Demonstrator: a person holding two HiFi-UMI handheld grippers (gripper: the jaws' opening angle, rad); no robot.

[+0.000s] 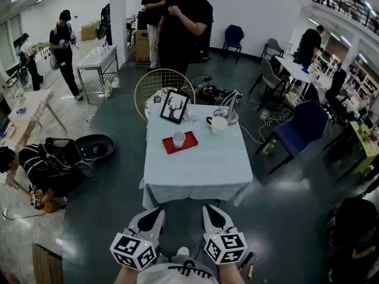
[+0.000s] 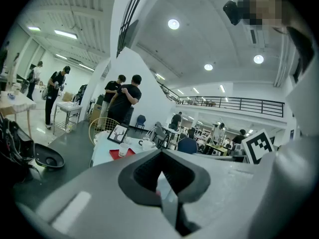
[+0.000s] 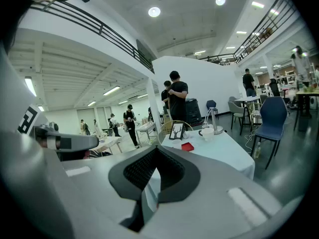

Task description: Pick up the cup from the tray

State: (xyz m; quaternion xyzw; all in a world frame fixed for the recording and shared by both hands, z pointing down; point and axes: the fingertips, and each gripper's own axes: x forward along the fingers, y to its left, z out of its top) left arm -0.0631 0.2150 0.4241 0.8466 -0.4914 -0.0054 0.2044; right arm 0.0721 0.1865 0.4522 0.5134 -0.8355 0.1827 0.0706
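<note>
Red tray (image 1: 188,143) sits on the pale-clothed table (image 1: 201,173) in the head view, toward the far left part of the top, with the white cup (image 1: 179,139) standing upright on the tray's left half. A framed deer picture (image 1: 175,106) is at 12 o'clock from the cup and a larger white mug (image 1: 218,125) at 2 o'clock. The left gripper (image 1: 148,223) and right gripper (image 1: 215,219) are low in the frame at 6 o'clock, side by side, off the near edge of the table and well apart from the cup. Left gripper view: the left gripper (image 2: 160,173) has its jaws together with nothing between them. The cup (image 2: 122,150) and tray (image 2: 130,152) show small at 11 o'clock above the jaws, far off, with the picture (image 2: 118,133) behind them. Right gripper view: the right gripper (image 3: 152,176) also has its jaws pressed together and empty. The cup (image 3: 177,144) and tray (image 3: 188,147) are at 1 o'clock, distant, with the mug (image 3: 207,133) beyond. Progress, as I judge it: nothing is done yet. The cup is untouched on the tray and neither gripper is over the table. What is left is all of it: approach, open one set of jaws, close on the cup, lift it clear of the tray.
</note>
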